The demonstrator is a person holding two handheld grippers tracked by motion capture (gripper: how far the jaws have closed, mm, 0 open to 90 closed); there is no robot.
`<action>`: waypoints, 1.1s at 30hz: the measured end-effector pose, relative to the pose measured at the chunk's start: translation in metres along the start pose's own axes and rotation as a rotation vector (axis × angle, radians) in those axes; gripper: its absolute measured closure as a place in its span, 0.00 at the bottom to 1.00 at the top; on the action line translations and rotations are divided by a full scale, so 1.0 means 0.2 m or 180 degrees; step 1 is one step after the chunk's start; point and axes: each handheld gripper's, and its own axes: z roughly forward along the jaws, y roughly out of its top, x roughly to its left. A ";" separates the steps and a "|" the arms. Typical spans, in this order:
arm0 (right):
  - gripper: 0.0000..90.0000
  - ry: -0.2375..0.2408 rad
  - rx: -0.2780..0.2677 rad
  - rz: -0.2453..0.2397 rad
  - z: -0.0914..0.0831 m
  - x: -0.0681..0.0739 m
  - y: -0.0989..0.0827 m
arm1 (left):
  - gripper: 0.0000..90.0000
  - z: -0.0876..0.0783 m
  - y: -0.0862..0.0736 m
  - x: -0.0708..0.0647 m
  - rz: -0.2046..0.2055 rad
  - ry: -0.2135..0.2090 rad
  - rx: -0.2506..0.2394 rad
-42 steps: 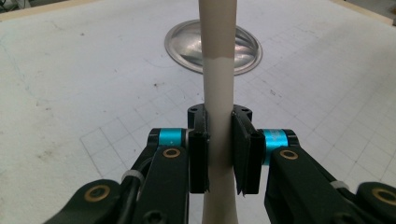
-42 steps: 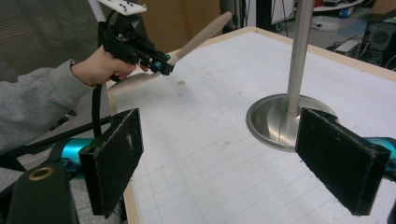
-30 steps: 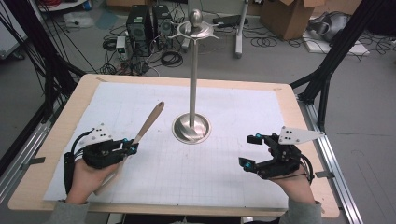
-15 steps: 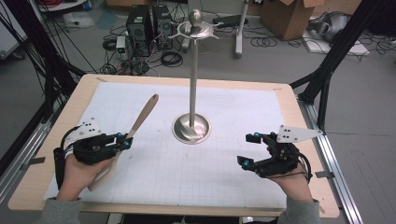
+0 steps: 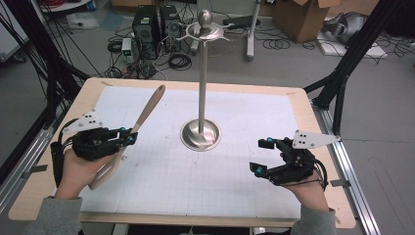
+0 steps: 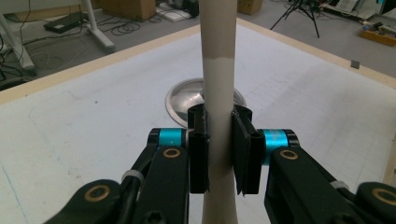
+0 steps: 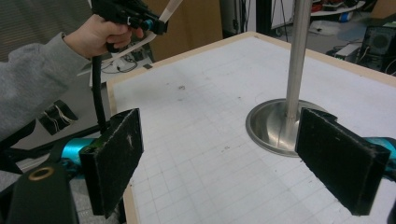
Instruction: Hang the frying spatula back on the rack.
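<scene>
A long pale wooden utensil (image 5: 148, 106) slants up and away from the table, and my left gripper (image 5: 128, 137) is shut on its handle above the table's left side. In the left gripper view the black pads clamp the wooden handle (image 6: 218, 70) from both sides, with my left gripper (image 6: 219, 120) aimed at the metal stand's base (image 6: 181, 97). The tall metal stand (image 5: 201, 93) rises from the table's middle to a ring of hooks at its top. My right gripper (image 5: 261, 155) stands open and holds nothing near the front right; its view shows wide-apart pads (image 7: 114, 161).
White gridded paper (image 5: 195, 181) covers the wooden table (image 5: 303, 105). The stand's pole (image 7: 298, 51) rises between the two hands. Behind the table are computer cases, cables and cardboard boxes on the floor. Black frame posts flank both sides.
My left gripper has lifted the wooden utensil off the table and drawn slightly left. The right gripper has stayed where it was.
</scene>
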 end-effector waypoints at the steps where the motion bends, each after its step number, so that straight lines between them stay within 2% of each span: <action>1: 0.16 0.0004 -0.0001 0.0001 0.00 0.00 0.00 | 0.87 0.00 0.01 -0.01 0.0018 -0.0011 -0.0001; 9: 0.16 0.0010 -0.0016 -0.0002 -0.01 0.00 0.00 | 0.87 0.00 0.10 -0.01 0.0022 -0.0025 -0.0078; 11: 0.16 0.0010 -0.0021 -0.0008 -0.01 0.00 0.00 | 0.87 0.00 0.12 0.00 0.0062 -0.0035 -0.0091; 13: 0.16 0.0016 -0.0016 0.0002 -0.01 0.00 0.00 | 0.87 0.00 0.14 0.00 0.0059 -0.0006 -0.0105; 21: 0.16 0.0023 -0.0008 0.0001 -0.01 0.00 0.00 | 0.87 -0.01 0.20 0.00 0.0044 -0.0058 -0.0199; 25: 0.16 0.0035 -0.0015 -0.0003 -0.01 0.00 0.00 | 0.87 -0.03 0.25 0.01 0.0030 -0.0044 -0.0250; 29: 0.16 0.0052 -0.0029 0.0002 -0.01 0.00 0.00 | 0.87 -0.03 0.27 0.02 0.0089 0.0004 -0.0304; 33: 0.16 0.0066 -0.0034 0.0001 0.00 -0.01 0.00 | 0.87 -0.04 0.29 0.03 0.0095 0.0004 -0.0278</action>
